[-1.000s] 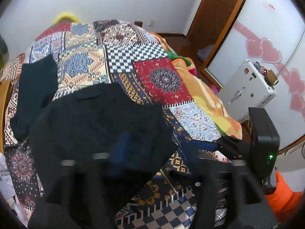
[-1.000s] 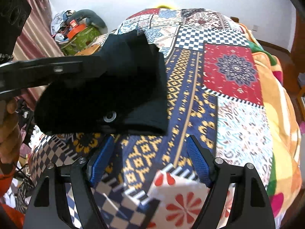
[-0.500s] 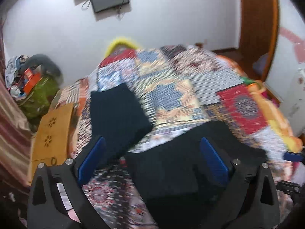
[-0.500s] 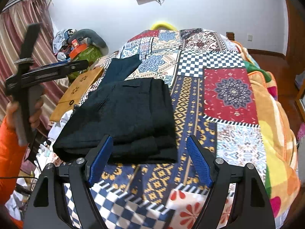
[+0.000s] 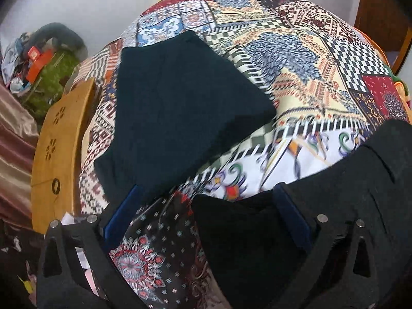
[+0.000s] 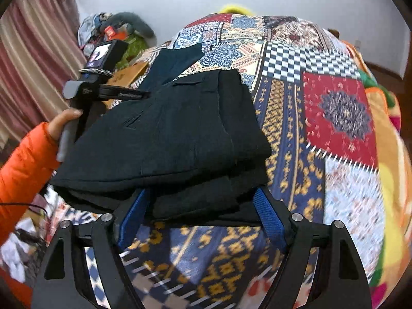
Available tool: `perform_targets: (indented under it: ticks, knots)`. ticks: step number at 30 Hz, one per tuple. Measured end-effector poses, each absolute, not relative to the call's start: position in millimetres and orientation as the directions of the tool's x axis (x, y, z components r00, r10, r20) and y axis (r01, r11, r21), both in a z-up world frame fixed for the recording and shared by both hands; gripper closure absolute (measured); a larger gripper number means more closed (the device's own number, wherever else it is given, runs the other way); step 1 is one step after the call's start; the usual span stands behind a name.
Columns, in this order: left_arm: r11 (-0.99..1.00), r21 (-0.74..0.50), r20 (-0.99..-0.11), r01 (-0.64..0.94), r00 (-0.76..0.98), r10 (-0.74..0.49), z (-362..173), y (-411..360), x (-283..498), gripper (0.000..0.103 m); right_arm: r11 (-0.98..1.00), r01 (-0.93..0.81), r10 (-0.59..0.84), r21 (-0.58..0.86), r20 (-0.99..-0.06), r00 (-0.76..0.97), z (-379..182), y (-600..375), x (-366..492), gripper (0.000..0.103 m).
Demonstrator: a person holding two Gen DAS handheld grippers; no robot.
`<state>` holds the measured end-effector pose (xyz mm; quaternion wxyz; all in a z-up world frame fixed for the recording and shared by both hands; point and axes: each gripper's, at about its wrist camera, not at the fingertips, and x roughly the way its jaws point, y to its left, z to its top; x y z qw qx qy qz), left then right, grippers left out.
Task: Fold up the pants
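Black pants (image 6: pixel 175 139) lie folded in a thick stack on the patchwork bedspread (image 6: pixel 334 118). My right gripper (image 6: pixel 203 216) is open, its blue pads either side of the stack's near edge. My left gripper (image 5: pixel 206 219) is open and empty at the stack's left side; the black pants (image 5: pixel 334 193) fill the lower right of the left wrist view. A second folded dark garment (image 5: pixel 180 108) lies flat further back on the bed, also seen in the right wrist view (image 6: pixel 172 64).
A wooden bed frame board (image 5: pixel 56 149) runs along the bed's left edge. A pile of bags and clutter (image 5: pixel 43 61) sits by the wall. A striped curtain (image 6: pixel 33 64) hangs on the left. The person's orange sleeve (image 6: pixel 23 170) holds the left gripper handle.
My left gripper has let go of the black pants, opened and swung down toward the bed's left side. The pants now lie folded. My right gripper has moved in to the stack's near edge.
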<state>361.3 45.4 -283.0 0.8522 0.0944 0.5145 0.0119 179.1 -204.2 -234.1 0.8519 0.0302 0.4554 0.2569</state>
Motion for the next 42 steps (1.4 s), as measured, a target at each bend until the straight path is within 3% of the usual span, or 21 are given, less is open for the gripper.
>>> perform_targets:
  ticks: [8,18,24,28,31,42]
  knots:
    - [0.988,0.153,-0.889,-0.012,0.434,0.143,-283,78,305,0.000,0.918,-0.339,0.363,0.205,-0.777,0.514,-221,-221,200,0.026]
    - [0.992,0.124,-0.872,0.012,0.478,0.104,-261,60,202,0.000,0.896,-0.400,0.412,0.193,-0.695,0.589,-174,-220,159,0.024]
    - [0.991,0.131,-0.857,0.006,0.503,0.110,-251,47,188,0.000,0.888,-0.417,0.425,0.195,-0.696,0.579,-177,-213,143,0.024]
    - [0.991,0.131,-0.856,0.000,0.505,0.113,-250,47,185,0.000,0.897,-0.416,0.375,0.153,-0.760,0.531,-210,-209,142,0.024]
    - [0.991,0.132,-0.855,0.006,0.507,0.111,-246,48,184,0.000,0.895,-0.401,0.395,0.197,-0.768,0.504,-225,-215,144,0.025]
    - [0.988,0.153,-0.773,0.038,0.627,0.096,-195,44,185,0.000,0.890,-0.424,0.408,0.167,-0.707,0.578,-186,-210,150,0.024]
